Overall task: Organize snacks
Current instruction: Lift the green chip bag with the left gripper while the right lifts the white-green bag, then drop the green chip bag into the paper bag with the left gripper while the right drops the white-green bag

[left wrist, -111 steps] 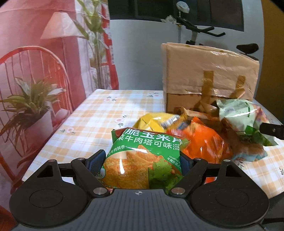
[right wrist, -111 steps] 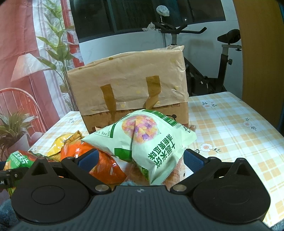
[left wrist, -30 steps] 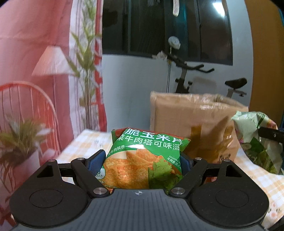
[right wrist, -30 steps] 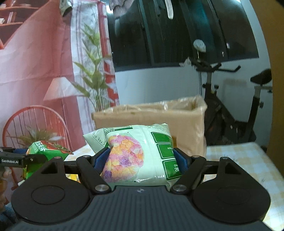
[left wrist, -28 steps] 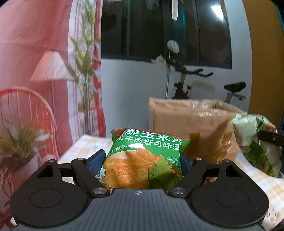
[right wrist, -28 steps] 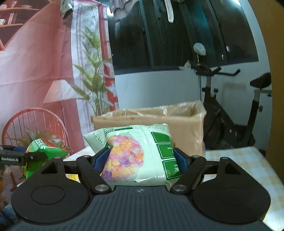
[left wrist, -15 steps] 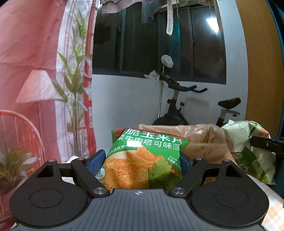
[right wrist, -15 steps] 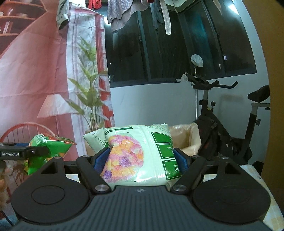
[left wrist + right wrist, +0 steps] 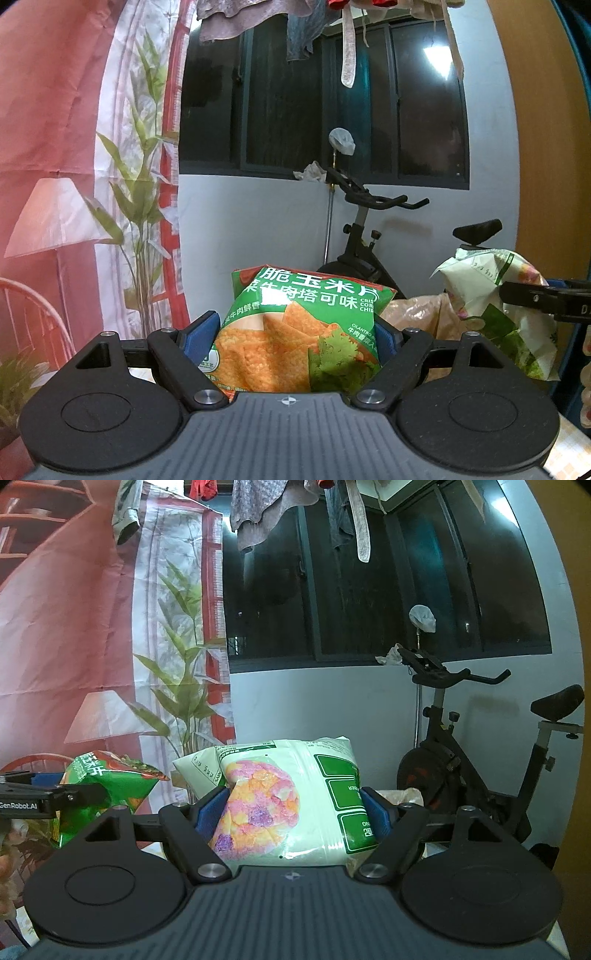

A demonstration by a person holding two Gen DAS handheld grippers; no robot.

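Green foil w/ orange chip artwork marks the corn chip bag [image 9: 299, 332], which is pinched between the blue pads [image 9: 201, 330] of the left gripper [image 9: 295, 334]; jaws are pressed in against both sides of the pkg, and the bag is held upright, printed face toward the cam, clear of any surface. From the right wrist view the same bag [image 9: 107, 779] is seen at far left, w/ the left gripper [image 9: 37, 797] clamped on it from the side.

A pale green snack bag [image 9: 295, 801] w/ pink, orange & purple puffs pictured on it is gripped by the right gripper [image 9: 295, 812]; its blue pads [image 9: 212, 808] are squeezed onto the bag's flanks, so the jaws are closed on the pkg. The bag is carried on its side, text rotated. In the left wrist view this bag [image 9: 495, 317] is seen at right, held by the right gripper [image 9: 539, 297] at approx. the same height as the chip bag, the two bags apart.

Crumpled tan plastic, prob. a box liner [image 9: 417, 314], is glimpsed low between the two bags; a bit of it [image 9: 400, 795] is also seen just right of the pale bag. An exercise bike [image 9: 480, 760] is parked behind, against a white wall under dark windows [image 9: 321, 96], w/ laundry [image 9: 280, 506] hung overhead. A printed backdrop [image 9: 74, 147] w/ lamp and bamboo is hung at left. A sliver of checked tablecloth [image 9: 565, 458] is visible at lower right.
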